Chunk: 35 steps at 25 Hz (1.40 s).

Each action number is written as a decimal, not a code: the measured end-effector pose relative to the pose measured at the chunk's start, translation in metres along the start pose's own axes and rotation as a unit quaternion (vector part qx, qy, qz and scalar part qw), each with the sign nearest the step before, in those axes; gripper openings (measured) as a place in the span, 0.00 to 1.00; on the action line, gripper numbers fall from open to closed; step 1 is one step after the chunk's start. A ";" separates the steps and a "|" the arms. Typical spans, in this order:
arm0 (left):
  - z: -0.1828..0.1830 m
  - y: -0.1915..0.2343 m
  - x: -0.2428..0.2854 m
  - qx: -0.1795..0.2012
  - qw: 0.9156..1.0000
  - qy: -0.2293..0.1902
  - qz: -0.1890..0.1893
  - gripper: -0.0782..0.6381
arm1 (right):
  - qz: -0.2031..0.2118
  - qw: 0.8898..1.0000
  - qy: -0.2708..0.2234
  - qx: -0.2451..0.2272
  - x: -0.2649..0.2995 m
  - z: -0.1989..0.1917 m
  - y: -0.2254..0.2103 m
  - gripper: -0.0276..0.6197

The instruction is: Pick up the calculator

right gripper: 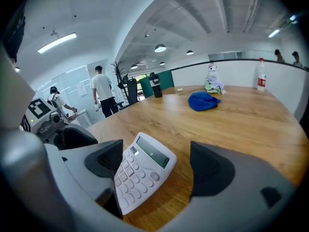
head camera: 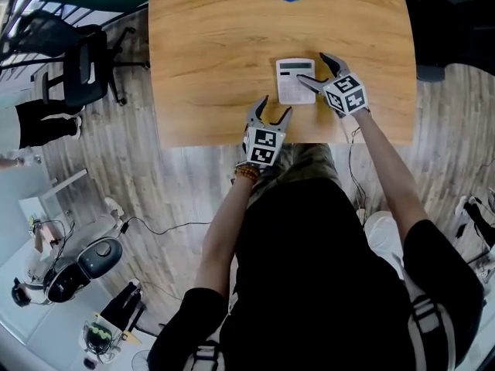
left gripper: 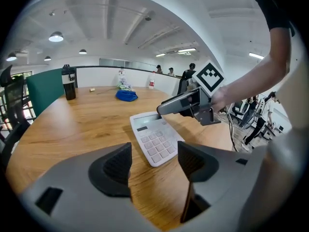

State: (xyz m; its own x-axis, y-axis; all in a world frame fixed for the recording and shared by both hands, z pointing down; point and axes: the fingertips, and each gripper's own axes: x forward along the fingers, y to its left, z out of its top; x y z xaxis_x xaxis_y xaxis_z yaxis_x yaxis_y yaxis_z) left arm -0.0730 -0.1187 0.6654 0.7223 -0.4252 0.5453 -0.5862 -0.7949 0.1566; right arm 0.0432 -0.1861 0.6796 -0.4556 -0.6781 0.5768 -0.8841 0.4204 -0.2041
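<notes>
Calculator [head camera: 295, 80] partly btwn wide-open right tongs [head camera: 312, 68]; left tongs [head camera: 277, 105] open, empty, near it.

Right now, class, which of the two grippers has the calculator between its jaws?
The right gripper: the calculator lies between its open jaws. The left gripper, also open, hovers short of it with nothing between its jaws.
</notes>
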 end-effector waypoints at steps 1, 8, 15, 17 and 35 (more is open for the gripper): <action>-0.004 -0.001 0.003 -0.004 1.000 0.006 -0.003 0.53 | 0.001 1.000 0.004 0.004 0.003 -0.003 -0.002 0.73; -0.025 -0.001 0.020 -0.035 0.998 0.047 -0.009 0.53 | 0.014 1.000 0.014 0.016 0.015 -0.009 -0.007 0.73; -0.032 0.000 0.030 -0.057 0.996 0.061 -0.008 0.53 | 0.033 0.999 0.020 0.019 0.027 -0.010 0.000 0.72; -0.032 -0.001 0.032 -0.062 0.996 0.066 -0.008 0.53 | 0.039 0.999 0.023 0.019 0.030 -0.011 0.002 0.72; -0.037 -0.006 0.050 -0.107 0.990 0.088 -0.012 0.53 | 0.076 0.995 0.069 0.013 0.045 -0.032 0.008 0.70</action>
State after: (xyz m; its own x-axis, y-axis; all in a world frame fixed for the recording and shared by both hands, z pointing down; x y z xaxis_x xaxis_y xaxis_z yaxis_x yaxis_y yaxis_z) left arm -0.0470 -0.1193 0.7222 0.6731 -0.3099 0.6714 -0.6474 -0.6859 0.3324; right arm 0.0188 -0.1940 0.7288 -0.5673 -0.5185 0.6398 -0.8091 0.4955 -0.3159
